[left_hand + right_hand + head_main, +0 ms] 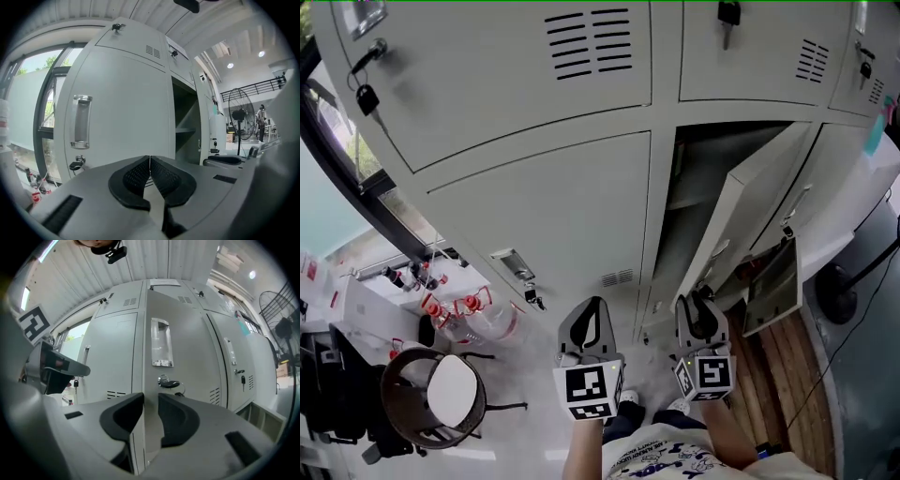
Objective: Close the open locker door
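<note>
Narrowly parted, empty right claw point(150, 401) faces the pale grey metal locker door point(185, 352) ahead; push squarely near its latch edge, left claw point(150, 164) pinched together.

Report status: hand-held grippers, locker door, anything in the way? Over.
Left hand-held gripper shut, empty. Right hand-held gripper open, facing the free edge of the open locker door, not gripping. Door ajar, swing path looks clear.

A round dark bin point(431, 398) stands beside red-capped bottles point(450, 307); a standing fan point(242, 116) is farther off.
</note>
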The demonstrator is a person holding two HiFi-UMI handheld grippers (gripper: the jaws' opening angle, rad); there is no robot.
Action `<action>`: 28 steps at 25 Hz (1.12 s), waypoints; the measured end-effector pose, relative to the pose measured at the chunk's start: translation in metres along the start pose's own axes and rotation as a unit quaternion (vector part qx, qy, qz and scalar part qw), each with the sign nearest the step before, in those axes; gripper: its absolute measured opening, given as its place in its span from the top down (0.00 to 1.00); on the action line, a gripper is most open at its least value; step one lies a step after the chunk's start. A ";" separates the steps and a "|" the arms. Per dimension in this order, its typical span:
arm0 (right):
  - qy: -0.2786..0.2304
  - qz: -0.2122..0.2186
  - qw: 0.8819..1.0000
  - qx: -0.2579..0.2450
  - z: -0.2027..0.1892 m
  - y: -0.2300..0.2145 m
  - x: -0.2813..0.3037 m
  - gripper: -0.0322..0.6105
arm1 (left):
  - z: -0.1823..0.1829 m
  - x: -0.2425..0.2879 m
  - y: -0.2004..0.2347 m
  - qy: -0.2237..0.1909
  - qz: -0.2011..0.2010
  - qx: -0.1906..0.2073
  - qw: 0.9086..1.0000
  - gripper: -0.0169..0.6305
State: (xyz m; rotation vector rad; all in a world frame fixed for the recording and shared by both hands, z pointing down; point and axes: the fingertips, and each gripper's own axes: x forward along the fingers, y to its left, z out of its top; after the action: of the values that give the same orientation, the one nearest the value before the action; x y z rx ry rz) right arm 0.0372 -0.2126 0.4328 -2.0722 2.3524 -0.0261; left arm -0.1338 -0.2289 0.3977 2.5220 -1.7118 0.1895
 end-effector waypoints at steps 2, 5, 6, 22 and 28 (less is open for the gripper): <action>-0.001 0.009 1.000 0.000 0.000 0.004 0.009 0.80 | -0.002 -0.005 0.010 0.001 0.015 -0.002 1.000 0.96; -0.002 0.019 1.000 -0.003 0.000 0.008 0.022 0.80 | -0.004 -0.011 0.022 0.003 0.034 -0.004 0.999 0.96; -0.002 0.022 1.000 -0.004 -0.001 0.009 0.026 0.80 | -0.005 -0.013 0.026 0.003 0.040 -0.005 0.999 0.96; -0.003 0.068 0.998 0.003 -0.002 0.026 0.077 0.95 | -0.011 -0.032 0.067 0.005 0.111 -0.008 0.994 0.96; 0.000 0.075 0.997 0.006 -0.003 0.026 0.089 0.95 | -0.011 -0.037 0.073 0.009 0.126 -0.010 0.992 0.96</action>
State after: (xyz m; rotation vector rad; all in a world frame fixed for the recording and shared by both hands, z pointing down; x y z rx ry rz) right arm -0.0002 -0.2975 0.4360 -1.8842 2.4949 -0.0400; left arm -0.2161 -0.2200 0.4029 2.2770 -2.0097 0.2089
